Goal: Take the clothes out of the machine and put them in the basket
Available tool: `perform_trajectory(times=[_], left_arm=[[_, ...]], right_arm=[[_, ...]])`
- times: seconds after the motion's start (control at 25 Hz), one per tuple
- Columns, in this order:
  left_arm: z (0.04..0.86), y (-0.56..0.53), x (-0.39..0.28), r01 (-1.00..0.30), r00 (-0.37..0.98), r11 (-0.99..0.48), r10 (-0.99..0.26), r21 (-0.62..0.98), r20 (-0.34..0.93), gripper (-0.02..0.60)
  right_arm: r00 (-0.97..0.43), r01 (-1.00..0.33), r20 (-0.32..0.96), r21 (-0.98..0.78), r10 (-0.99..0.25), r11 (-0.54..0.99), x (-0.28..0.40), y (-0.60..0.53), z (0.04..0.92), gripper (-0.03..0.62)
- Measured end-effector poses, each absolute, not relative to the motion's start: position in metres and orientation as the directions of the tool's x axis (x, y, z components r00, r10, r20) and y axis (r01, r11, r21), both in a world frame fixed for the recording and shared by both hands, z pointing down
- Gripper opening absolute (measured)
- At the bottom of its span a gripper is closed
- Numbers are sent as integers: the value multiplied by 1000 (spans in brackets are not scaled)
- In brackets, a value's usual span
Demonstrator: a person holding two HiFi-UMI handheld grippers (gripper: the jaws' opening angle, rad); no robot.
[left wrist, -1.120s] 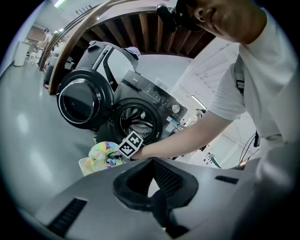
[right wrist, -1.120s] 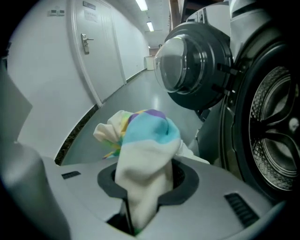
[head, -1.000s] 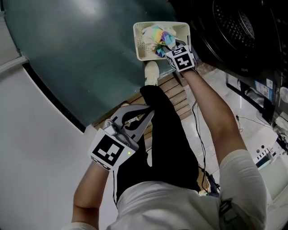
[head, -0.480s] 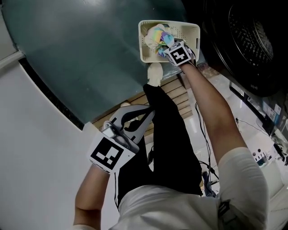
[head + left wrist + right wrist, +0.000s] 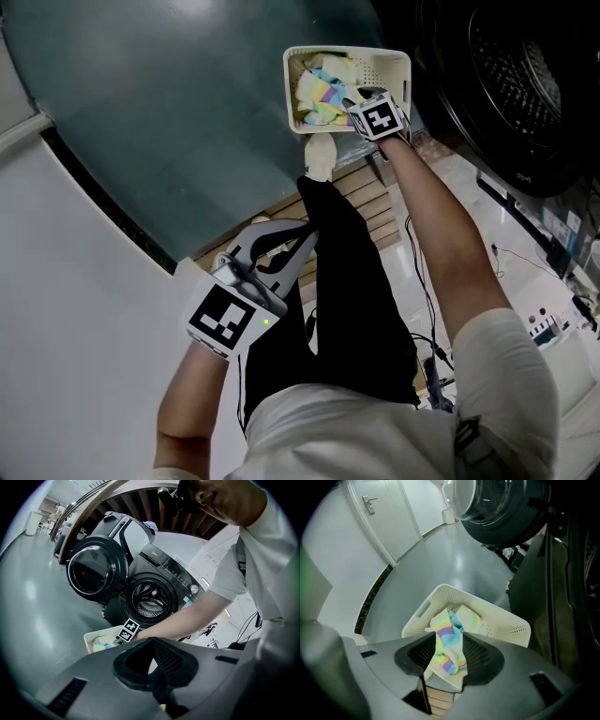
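Note:
A white perforated basket [image 5: 394,58] [image 5: 440,592] [image 5: 89,639] stands on the grey floor beside the dark washing machine [image 5: 525,84] [image 5: 150,599]. A pastel striped cloth [image 5: 323,89] [image 5: 450,639] lies in it and drapes over the near rim. My right gripper [image 5: 354,99] [image 5: 449,656] points steeply down at that rim. Its jaws are opening, with the cloth between the pads and touching both. My left gripper [image 5: 309,236] [image 5: 157,686] hangs back over the person's leg, shut and empty.
The machine's round door [image 5: 501,508] [image 5: 96,571] stands swung open over the floor. A slatted wooden platform [image 5: 370,202] lies in front of the machine under the person's white shoe [image 5: 319,155]. Cables [image 5: 525,253] run along the floor at the right.
My right gripper has sunk to the basket with the cloth, which now lies lower and flatter inside. The left gripper dropped slightly, then stayed still.

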State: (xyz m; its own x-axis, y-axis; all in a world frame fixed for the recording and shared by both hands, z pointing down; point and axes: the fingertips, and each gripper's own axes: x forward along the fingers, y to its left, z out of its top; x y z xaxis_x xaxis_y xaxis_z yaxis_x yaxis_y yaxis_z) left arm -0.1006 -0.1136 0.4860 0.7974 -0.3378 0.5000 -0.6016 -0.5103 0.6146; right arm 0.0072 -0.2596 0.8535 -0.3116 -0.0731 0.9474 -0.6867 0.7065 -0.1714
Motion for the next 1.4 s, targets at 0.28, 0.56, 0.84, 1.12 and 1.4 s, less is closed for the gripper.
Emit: perform_trajectory(times=[0.28,0.56,0.84,1.12,1.4], left_arm=[[452,-99,-93,-589,805,-553,-346,589,482,-5],[395,-78,-101,-584,809,-589,-368,559,458,-5],[335,-48,-129,-638,767,-598,-432,486,475,-5],[283,-8,-140,-640,760,-642,-446,423,473,-5],[242,44,-131,-609,785,-663,-428,435,447,-5]], right_arm=[[-363,-721,922,-186,-135,668,14,-245,797,181],[-448,-708,874,-219,-187,671,8,-210,706,160],[-541,-743,780,-270,-313,612,3,-169,595,69],[-606,-719,683,-253,-407,647,-12,-128,480,29],[-671,-689,594,-280,-443,668,-20,-65,371,5]])
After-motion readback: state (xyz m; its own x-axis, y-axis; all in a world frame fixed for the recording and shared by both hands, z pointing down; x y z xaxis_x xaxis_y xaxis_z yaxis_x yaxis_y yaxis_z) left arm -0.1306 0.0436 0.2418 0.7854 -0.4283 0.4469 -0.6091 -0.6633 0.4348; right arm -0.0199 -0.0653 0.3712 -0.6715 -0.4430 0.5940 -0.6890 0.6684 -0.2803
